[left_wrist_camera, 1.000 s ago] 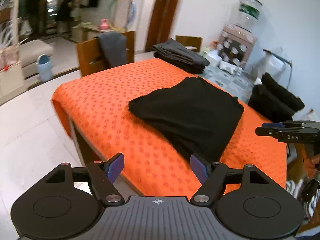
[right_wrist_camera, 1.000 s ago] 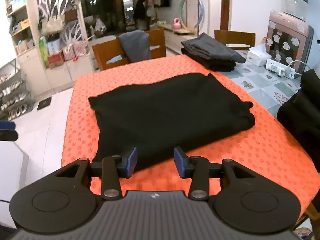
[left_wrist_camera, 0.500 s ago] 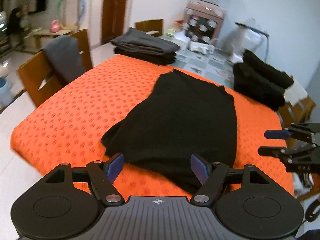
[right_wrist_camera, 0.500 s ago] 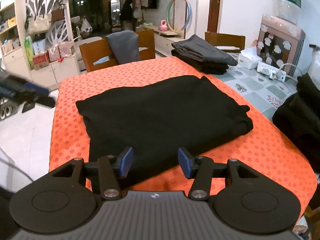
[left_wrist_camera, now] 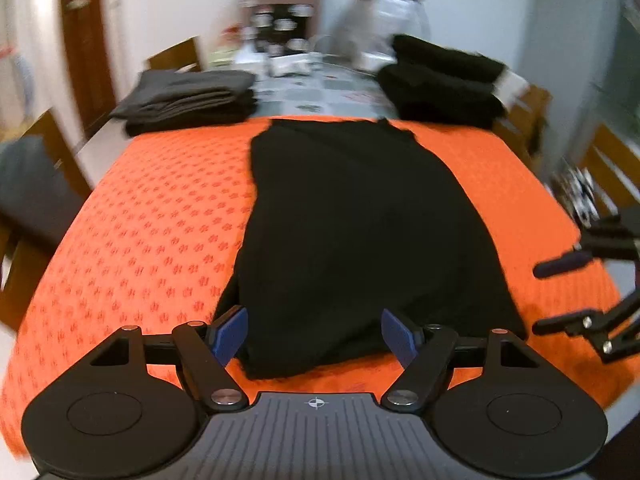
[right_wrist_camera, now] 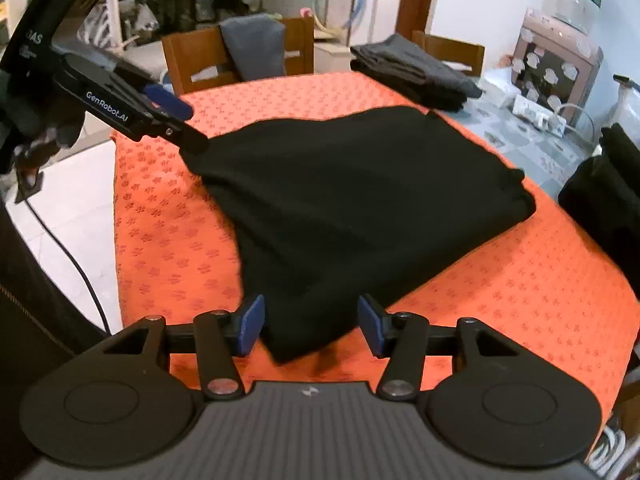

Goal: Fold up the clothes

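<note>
Left wrist, black garment (left_wrist_camera: 360, 232), folded flat

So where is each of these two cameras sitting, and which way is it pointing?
Left wrist view: sits on the left gripper, facing down the black garment on the orange tablecloth; its open blue-padded fingers show, with the right gripper at the right edge.
Right wrist view: sits on the right gripper, facing a near corner of the garment; its fingers show, with the left gripper upper left.
Shared: garment, tablecloth, grey folded stack, both grippers.
</note>
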A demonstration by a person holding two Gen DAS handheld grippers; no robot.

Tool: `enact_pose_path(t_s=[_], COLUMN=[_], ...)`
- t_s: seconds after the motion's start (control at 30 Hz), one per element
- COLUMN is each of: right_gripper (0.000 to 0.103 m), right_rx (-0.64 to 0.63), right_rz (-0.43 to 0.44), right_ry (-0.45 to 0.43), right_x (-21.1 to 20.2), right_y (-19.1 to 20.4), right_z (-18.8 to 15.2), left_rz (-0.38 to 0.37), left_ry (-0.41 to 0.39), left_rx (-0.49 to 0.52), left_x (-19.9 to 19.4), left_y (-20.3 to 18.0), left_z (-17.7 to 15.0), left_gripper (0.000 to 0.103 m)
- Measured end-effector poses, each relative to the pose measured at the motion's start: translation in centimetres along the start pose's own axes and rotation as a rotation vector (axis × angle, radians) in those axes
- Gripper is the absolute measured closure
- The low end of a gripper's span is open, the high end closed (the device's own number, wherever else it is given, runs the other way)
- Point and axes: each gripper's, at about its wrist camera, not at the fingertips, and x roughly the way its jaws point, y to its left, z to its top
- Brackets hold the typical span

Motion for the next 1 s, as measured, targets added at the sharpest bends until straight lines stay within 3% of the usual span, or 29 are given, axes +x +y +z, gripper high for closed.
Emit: enact_pose_path(t_s=[0.13, 0.33, 0.37, 0.43, 0.5, 0.57, 0.67, 0.83, 0.93, 1.0], right_gripper=[0.044, 0.046, 0.050, 0.077, 0.086, 0.088, 0.089, 0.090, 0.090, 0.090], right_rx=[0.026, -0.040, -0.049, -0.061, -0.051, -0.033, -0.032, -0.044, -0.016, 0.009], right_rz=[-0.037, -0.136, -0.152, -0.185, -0.191, -0.189, -0.186, -0.185, -0.183, -0.169], right_ry=[0.025, 0.084, 0.091, 0.105, 0.098, 0.081, 0.071, 0.063, 0.052, 0.047], right_x=[1.9, 5.5, 6.0, 6.5, 6.0, 5.2, 4.1, 2.8, 2.1, 1.7], right_y=[2.5, 5.2, 5.5, 5.8, 5.5, 5.1, 4.5, 3.3, 2.3, 1.7], right_z=[0.6, 0.7, 0.8, 1.0, 1.9, 2.8, 4.4, 6.8, 7.7, 7.8], left_rz=[-0.068, -0.149, -0.158, -0.175, -0.191, -0.202, -0.185, -0.068, -0.009, 0.017], left_ry=[-0.014, -0.066, -0.076, -0.088, -0.099, -0.123, -0.144, -0.179, -0.175, -0.170], left_rx=[0.165, 0.340, 0.359, 0.387, 0.404, 0.435, 0.524, 0.637, 0.624, 0.603], left_x=[0.7, 1.8, 2.0, 2.5, 3.0, 3.4, 4.3, 5.9, 6.5, 6.6], left_y=[0.6, 0.6, 0.5, 0.2, -0.2, -1.0, -2.5, -3.3, -2.1, -0.8], left_z=[-0.4, -1.0, -1.1, -1.2, -1.3, -1.8, -2.8, -4.5, -4.8, -4.8], left_gripper=[0.027, 0.019, 0.017, 0.016, 0.015, 0.015, 0.015, 0.019, 0.026, 0.043])
